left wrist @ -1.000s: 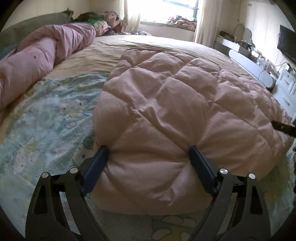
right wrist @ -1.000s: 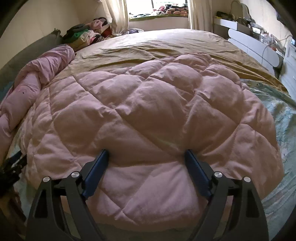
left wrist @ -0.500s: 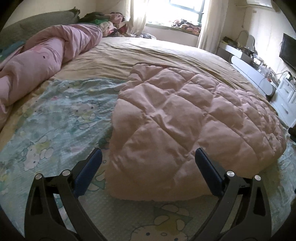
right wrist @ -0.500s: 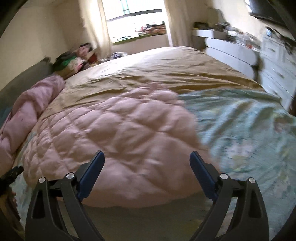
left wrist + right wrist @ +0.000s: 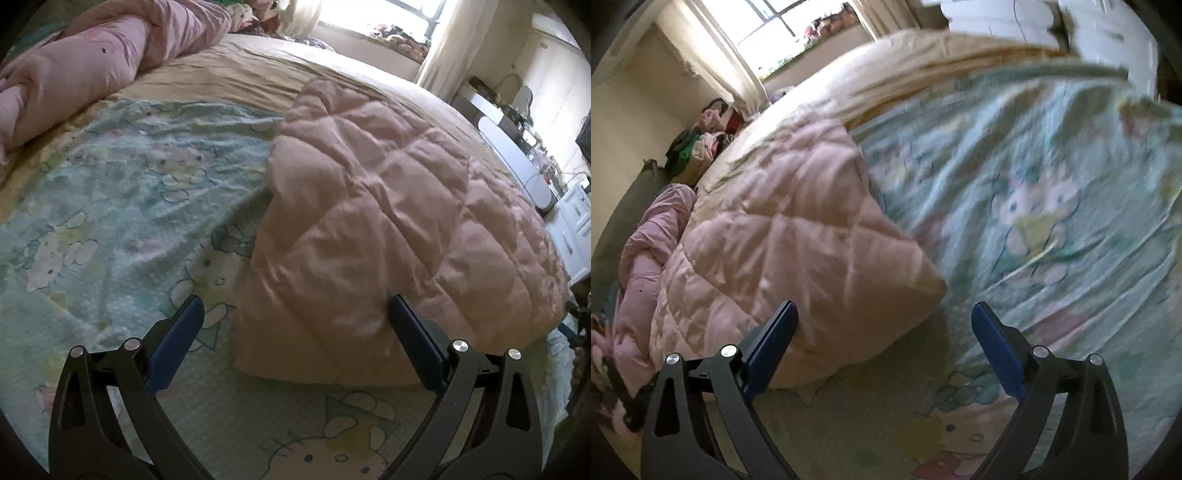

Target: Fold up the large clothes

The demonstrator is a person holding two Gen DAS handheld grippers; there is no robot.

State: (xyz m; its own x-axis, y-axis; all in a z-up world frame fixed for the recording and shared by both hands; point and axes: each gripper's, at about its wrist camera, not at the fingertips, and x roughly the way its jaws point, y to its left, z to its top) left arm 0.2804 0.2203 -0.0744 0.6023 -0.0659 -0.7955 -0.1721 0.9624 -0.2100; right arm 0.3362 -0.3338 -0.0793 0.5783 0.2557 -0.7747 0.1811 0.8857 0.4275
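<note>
While both tools hang over the bed, each looks down along its own fingers:

Left gripper (image 5: 293,339): jaws spread wide with nothing pinched; the near left corner of the quilt lies between the blue pads (image 5: 413,343), and the right pad sits right at the fabric, though contact is hard to judge.

Right gripper (image 5: 884,345): jaws spread wide and gripping nothing; its left pad is just beside the quilt's near right edge, its right pad over bare sheet.

Pink quilted comforter (image 5: 399,206): folded into a puffy slab, lying flat on the near half of the bed, running from left to right between the two tools.

Cartoon-print sheet (image 5: 122,206): pale green-blue, spread under the comforter, showing on its left, right and near sides.

Tan bedspread (image 5: 236,70): covers the far part of the bed.

Rolled pink duvet (image 5: 85,70): bunched along the far left side, well apart from the comforter.

Window (image 5: 783,29): bright, beyond the far end of the bed; the right view is blurred.
</note>
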